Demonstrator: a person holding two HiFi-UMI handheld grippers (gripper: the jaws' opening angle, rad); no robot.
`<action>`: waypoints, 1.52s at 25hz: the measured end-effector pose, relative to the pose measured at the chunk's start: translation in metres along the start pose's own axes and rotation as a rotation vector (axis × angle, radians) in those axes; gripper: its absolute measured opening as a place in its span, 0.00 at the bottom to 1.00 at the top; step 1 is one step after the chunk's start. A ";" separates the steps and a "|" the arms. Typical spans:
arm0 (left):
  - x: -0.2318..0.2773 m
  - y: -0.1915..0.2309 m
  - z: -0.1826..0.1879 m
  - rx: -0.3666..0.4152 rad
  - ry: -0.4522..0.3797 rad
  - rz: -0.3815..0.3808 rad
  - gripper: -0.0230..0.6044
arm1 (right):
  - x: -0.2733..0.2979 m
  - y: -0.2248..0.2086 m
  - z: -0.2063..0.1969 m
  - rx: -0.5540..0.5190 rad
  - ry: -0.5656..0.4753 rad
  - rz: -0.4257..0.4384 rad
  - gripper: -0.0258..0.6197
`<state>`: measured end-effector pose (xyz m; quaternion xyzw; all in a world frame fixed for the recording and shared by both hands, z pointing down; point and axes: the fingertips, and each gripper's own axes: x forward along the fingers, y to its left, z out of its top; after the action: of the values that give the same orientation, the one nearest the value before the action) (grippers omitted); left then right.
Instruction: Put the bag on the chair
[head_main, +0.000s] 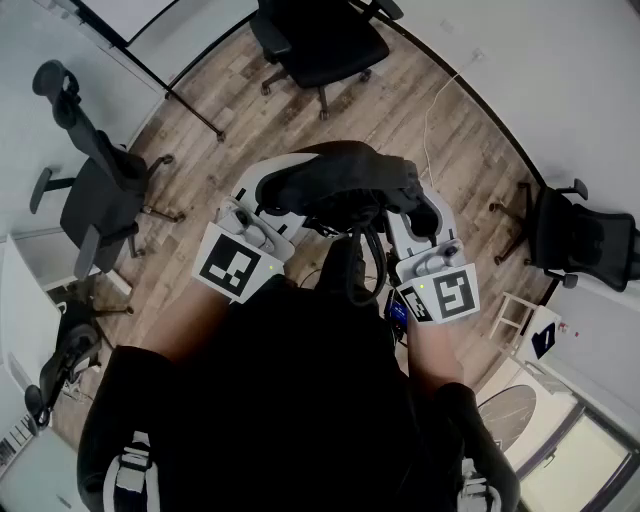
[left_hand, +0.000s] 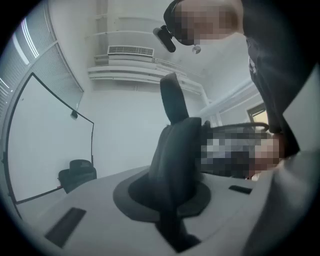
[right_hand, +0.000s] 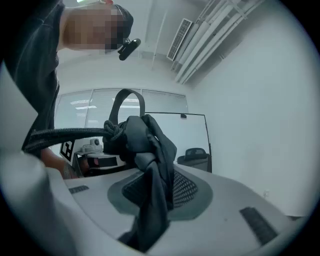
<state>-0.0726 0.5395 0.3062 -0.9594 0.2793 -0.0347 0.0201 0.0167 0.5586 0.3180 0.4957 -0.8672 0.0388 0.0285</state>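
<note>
- Head view: a black fabric bag (head_main: 340, 180) hangs in mid-air at the centre, above the wood-plank floor (head_main: 470, 150). It is carried between the two grippers and rests on no chair.
- The left gripper (head_main: 268, 200) holds the bag's 9 o'clock side and the right gripper (head_main: 418, 205) its 3 o'clock side. Black straps (head_main: 360, 265) dangle from the bag toward 6 o'clock.
- A black office chair (head_main: 315, 40) stands at 12 o'clock, well apart from the bag. A grey-and-black office chair (head_main: 95, 195) stands at 9 o'clock and a black mesh-backed chair (head_main: 580, 235) at 3 o'clock.
- Left gripper view: the grey fingers (left_hand: 90, 200) are clenched on a fold of the bag, which rises from between them toward 12 o'clock. A black-framed whiteboard (left_hand: 45, 145) stands at 9 o'clock, with a dark chair just below it at 8 o'clock.
- Right gripper view: the grey fingers (right_hand: 225, 200) are clenched on a bunched dark fold of the bag. A looped carry handle (right_hand: 127, 95) stands up at 12 o'clock. A thick black braided cord (right_hand: 65, 134) runs off from the bag toward 9 o'clock.
</note>
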 end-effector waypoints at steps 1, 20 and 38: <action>-0.014 0.001 0.002 -0.010 -0.014 0.004 0.10 | 0.000 0.015 0.000 -0.006 0.006 -0.002 0.19; -0.124 0.026 0.016 -0.037 -0.054 0.048 0.10 | 0.015 0.138 0.011 -0.058 0.017 0.046 0.20; -0.087 0.057 0.013 -0.031 -0.085 0.076 0.10 | 0.045 0.103 0.008 -0.079 0.019 0.041 0.19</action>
<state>-0.1747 0.5385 0.2854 -0.9489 0.3149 0.0114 0.0182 -0.0952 0.5709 0.3099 0.4757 -0.8778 0.0098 0.0554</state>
